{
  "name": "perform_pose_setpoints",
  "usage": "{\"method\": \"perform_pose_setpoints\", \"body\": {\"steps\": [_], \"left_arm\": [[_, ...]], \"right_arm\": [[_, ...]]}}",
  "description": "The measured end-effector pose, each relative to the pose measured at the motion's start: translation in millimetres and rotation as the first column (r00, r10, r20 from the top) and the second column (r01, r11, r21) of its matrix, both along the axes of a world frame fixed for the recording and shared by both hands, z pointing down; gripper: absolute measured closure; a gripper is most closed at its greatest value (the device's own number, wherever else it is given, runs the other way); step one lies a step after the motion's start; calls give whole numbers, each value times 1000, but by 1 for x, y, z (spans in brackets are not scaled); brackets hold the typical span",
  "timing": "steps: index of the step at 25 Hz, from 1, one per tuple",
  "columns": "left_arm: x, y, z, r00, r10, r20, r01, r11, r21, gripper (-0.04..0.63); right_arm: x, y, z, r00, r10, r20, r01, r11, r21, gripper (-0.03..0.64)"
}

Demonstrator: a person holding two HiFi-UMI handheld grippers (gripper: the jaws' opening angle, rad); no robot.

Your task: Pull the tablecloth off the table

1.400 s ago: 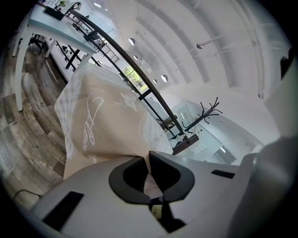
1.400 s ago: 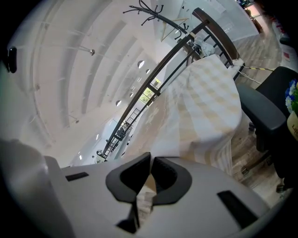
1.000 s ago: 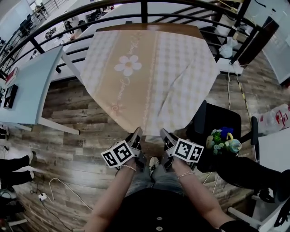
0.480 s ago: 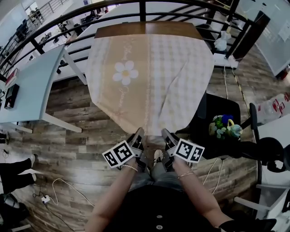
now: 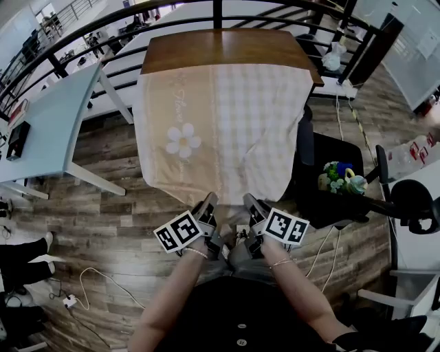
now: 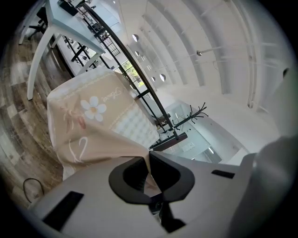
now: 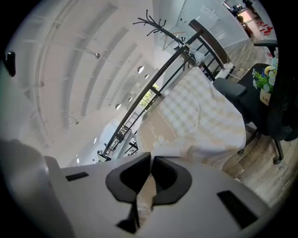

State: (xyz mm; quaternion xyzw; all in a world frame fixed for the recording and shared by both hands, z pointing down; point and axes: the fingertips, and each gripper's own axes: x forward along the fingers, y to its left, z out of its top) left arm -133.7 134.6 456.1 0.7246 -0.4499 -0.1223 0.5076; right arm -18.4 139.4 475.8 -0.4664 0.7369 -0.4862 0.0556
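The beige tablecloth [image 5: 227, 124], checked on its right half and with a white daisy on its left, hangs from the wooden table [image 5: 227, 48] toward me. The far end of the tabletop is bare wood. My left gripper [image 5: 207, 204] is shut on the cloth's near edge, and my right gripper [image 5: 249, 203] is shut on the same edge just to the right. In the left gripper view the cloth [image 6: 93, 116] runs into the closed left gripper [image 6: 149, 160]. In the right gripper view a fold of the cloth [image 7: 205, 116] is pinched in the right gripper [image 7: 152, 163].
A pale blue table [image 5: 48, 130] stands at the left. A black chair [image 5: 323, 155] holding a bunch of flowers [image 5: 340, 180] stands close to the table's right side. A black railing [image 5: 137, 20] curves behind. A cable [image 5: 89, 289] lies on the wood floor.
The tablecloth has slid toward me: the daisy sits nearer, and a wide strip of bare wood now shows at the table's far end. Both grippers keep their hold.
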Motion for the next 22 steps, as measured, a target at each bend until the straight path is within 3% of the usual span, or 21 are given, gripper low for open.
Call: {"method": "perform_pose_setpoints", "body": {"steps": [8, 22], "left_arm": [[-4, 2, -6, 1000, 13, 28, -14, 1000, 19, 580], [-1, -3, 7, 998, 30, 50, -29, 999, -24, 580]], "right_arm": [[-5, 2, -3, 1000, -8, -11, 8, 1000, 4, 589], [-4, -3, 3, 999, -29, -33, 29, 1000, -13, 589]]}}
